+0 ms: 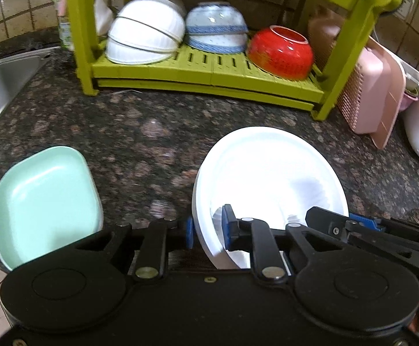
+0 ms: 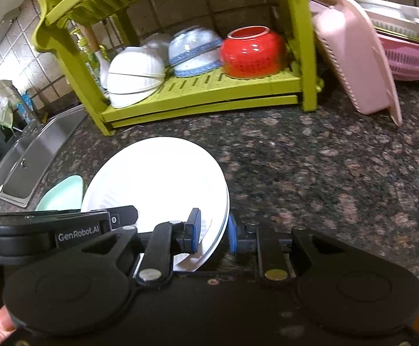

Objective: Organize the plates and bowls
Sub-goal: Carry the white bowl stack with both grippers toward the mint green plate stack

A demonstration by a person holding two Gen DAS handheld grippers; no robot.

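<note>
A white plate (image 1: 267,167) (image 2: 157,178) is tilted above the dark granite counter (image 1: 157,121), held at its near rim from both sides. My left gripper (image 1: 209,230) is shut on its left rim, one blue pad inside and one outside. My right gripper (image 2: 213,232) is shut on its right rim in the same way. A mint square dish (image 1: 45,199) (image 2: 62,194) lies on the counter to the left. On the green rack (image 1: 209,69) (image 2: 209,86) upturned white bowls (image 1: 146,34), blue-patterned bowls (image 1: 216,26) and a red bowl (image 1: 280,52) stand in a row.
A steel sink (image 1: 1,80) (image 2: 36,147) lies at the far left. A pink basket (image 1: 370,92) (image 2: 350,52) leans against the rack's right leg, with a pink colander (image 2: 408,57) behind it. A person's thumb (image 2: 3,323) shows at the bottom left.
</note>
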